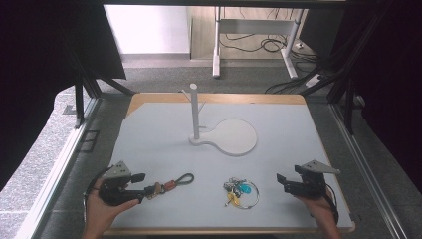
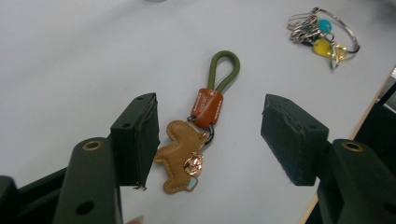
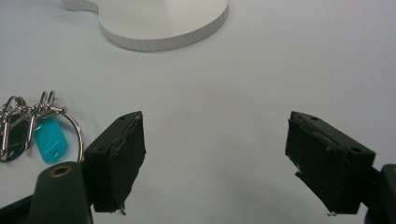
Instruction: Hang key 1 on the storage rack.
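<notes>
A keychain (image 1: 166, 186) lies at the table's front left: a tan leather charm (image 2: 182, 154), an orange leather tab and an olive green cord loop (image 2: 225, 70). My left gripper (image 1: 144, 183) is open, its jaws standing either side of the charm (image 2: 212, 135) without touching it. A metal key ring (image 1: 241, 191) with teal and yellow tags (image 2: 322, 35) rests at front centre. My right gripper (image 1: 282, 183) is open over bare table (image 3: 224, 158), with the key ring (image 3: 37, 130) to its left.
A white stand with an upright post (image 1: 194, 112) and a round base (image 1: 234, 137) sits mid-table; the base's edge (image 3: 163, 39) lies ahead of the right gripper. The table's front edge (image 1: 224, 231) runs close behind both hands. Dark frame posts flank the sides.
</notes>
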`<state>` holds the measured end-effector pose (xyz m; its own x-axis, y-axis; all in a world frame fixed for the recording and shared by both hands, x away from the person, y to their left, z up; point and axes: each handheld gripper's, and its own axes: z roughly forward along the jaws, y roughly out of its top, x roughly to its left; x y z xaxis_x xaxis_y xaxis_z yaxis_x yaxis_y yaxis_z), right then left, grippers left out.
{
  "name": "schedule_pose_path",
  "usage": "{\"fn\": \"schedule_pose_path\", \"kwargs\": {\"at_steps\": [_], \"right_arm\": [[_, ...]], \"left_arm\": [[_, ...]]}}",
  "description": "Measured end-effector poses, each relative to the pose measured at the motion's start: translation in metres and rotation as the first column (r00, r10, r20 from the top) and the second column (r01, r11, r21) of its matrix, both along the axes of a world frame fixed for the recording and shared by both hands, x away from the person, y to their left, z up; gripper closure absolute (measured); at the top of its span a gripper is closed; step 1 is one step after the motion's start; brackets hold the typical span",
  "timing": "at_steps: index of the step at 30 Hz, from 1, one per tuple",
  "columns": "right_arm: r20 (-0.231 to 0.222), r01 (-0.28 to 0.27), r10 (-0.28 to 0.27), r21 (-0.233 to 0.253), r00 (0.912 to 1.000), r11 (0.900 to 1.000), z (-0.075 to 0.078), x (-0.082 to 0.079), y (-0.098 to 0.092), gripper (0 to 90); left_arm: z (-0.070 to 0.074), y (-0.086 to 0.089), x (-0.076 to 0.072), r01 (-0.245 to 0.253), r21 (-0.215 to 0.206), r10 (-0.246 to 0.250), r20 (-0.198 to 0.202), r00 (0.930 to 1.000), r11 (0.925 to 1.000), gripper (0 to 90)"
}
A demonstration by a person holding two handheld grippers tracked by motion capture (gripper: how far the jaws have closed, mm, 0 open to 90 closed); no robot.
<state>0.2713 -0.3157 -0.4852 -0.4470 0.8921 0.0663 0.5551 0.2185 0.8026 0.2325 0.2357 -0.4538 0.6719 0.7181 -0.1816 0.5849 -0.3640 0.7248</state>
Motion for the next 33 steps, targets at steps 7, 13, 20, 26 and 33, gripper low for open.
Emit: {"fn": "schedule_pose_path", "kwargs": {"at_steps": [7, 13, 20, 26, 33], "right_arm": [[0.001, -0.008, 0.008, 0.002, 1.0, 1.0, 0.004, -0.004, -0.004, 21.5], [0.004, -0.017, 0.017, 0.001, 0.9999, 1.0, 0.004, -0.003, -0.001, 23.2], [-0.012, -0.038, 0.038, -0.001, 0.9992, 0.999, 0.0, -0.002, -0.001, 24.4], [-0.01, -0.022, 0.022, 0.027, 0.9997, 0.999, 0.0, -0.001, -0.008, 25.4], [-0.006, -0.016, 0.016, 0.023, 0.9999, 1.0, 0.001, -0.002, -0.008, 25.8]], "left_arm": [[0.004, 0.003, -0.013, 0.005, -0.023, -0.004, 0.016, 0.9999, 0.9997, 37.3], [0.005, 0.006, -0.019, 0.019, -0.028, -0.019, -0.016, 0.9997, 0.9994, 40.3], [0.011, 0.002, -0.006, 0.016, -0.041, -0.017, -0.01, 0.9998, 0.999, 39.3], [0.025, -0.012, 0.013, 0.08, 0.052, -0.078, -0.028, 0.9965, 0.9955, 38.7], [0.04, -0.028, 0.026, 0.183, 0.161, -0.176, -0.06, 0.9826, 0.9697, 39.1]]}}
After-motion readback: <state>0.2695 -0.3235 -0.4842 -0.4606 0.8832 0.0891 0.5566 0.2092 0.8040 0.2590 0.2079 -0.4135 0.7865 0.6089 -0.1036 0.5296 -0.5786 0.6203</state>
